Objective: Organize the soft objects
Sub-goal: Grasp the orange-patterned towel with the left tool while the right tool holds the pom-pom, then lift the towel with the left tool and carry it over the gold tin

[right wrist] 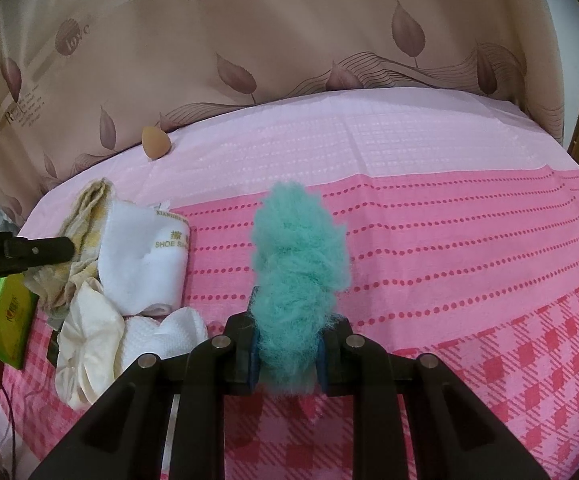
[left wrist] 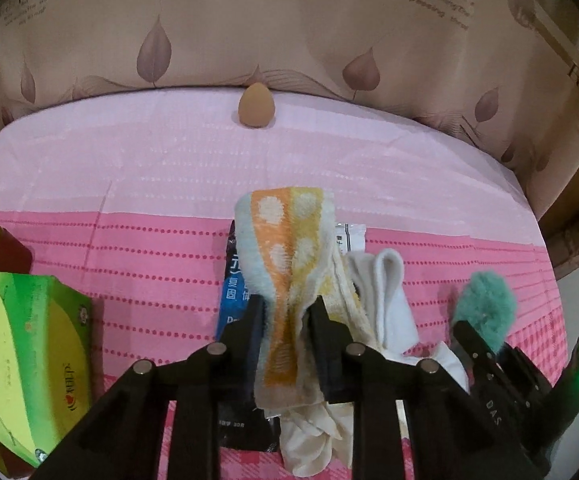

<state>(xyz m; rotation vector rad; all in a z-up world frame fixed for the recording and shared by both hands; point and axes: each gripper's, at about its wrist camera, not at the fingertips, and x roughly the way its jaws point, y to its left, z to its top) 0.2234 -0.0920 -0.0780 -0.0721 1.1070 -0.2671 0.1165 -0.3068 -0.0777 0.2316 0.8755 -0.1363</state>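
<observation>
Up close in the left wrist view, the left gripper (left wrist: 287, 312) pinches a striped towel (left wrist: 285, 264) of orange, yellow and pale blue with white dots, lifted over a heap of white cloths (left wrist: 389, 292) on the pink tablecloth (left wrist: 129, 160); a tan makeup sponge (left wrist: 256, 105) stands by the leaf-print curtain (left wrist: 289, 20), a green tissue box (left wrist: 29, 360) at left. Next, in the right wrist view, the right gripper (right wrist: 287, 354) is clamped on a fluffy teal puff (right wrist: 299, 264) above the pink cloth.

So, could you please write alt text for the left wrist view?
The left gripper pinches a striped, dotted towel on a pink cloth, beside white cloths. A tan sponge sits far back.
</observation>
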